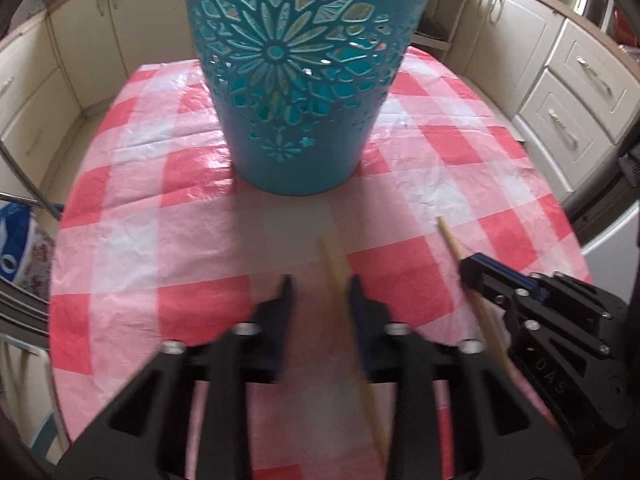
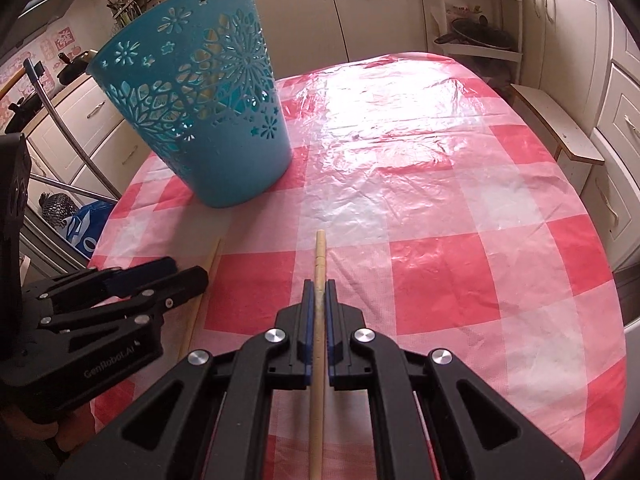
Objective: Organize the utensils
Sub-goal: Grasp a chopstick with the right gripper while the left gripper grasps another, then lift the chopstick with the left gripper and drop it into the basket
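Chopstick (image 1: 340, 276) between left gripper (image 1: 320, 292) fingers

Table (image 2: 460, 220): under my claws — round-edged, covered in glossy red-and-white checked cloth.
Basket (image 2: 200, 92): teal, pierced with flower cutouts — stands upright on my table's far left.
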`<state>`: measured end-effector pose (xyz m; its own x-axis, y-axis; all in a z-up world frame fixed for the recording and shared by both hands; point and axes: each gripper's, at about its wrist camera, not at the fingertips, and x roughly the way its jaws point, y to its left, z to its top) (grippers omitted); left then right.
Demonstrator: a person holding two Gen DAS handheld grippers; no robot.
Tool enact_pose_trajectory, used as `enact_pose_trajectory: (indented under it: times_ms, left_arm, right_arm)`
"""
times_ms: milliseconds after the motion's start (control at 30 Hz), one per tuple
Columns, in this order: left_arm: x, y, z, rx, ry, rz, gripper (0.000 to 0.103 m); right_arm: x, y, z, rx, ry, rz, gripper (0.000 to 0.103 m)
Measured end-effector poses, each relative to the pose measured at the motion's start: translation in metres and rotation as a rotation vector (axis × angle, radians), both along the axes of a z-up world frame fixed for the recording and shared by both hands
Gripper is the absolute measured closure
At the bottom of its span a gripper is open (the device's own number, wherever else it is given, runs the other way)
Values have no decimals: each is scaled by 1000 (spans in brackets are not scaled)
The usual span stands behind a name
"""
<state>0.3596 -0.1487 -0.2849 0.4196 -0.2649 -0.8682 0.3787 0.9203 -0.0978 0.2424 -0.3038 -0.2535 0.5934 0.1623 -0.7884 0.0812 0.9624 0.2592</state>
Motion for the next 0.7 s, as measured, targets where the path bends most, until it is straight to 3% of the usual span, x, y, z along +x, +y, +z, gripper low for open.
enact_pose_trajectory:
  times_ms: [33,200,500,700]
  left_arm:
    - [0,0,0,-5,3,-5,96]
    - [1,3,0,-30,19,-18,98]
    - [-7,-8,-1,94,-55,-72,97]
    - [-6,-4,1,84,-50,-84,98]
  right_arm:
    - [0,1,0,1,-1,3,97]
    - [3,10,4,4,-18,31,97]
    - [9,23,0,-86,-4,70,97]
    - [11,26,-1,-98,-8,75,97]
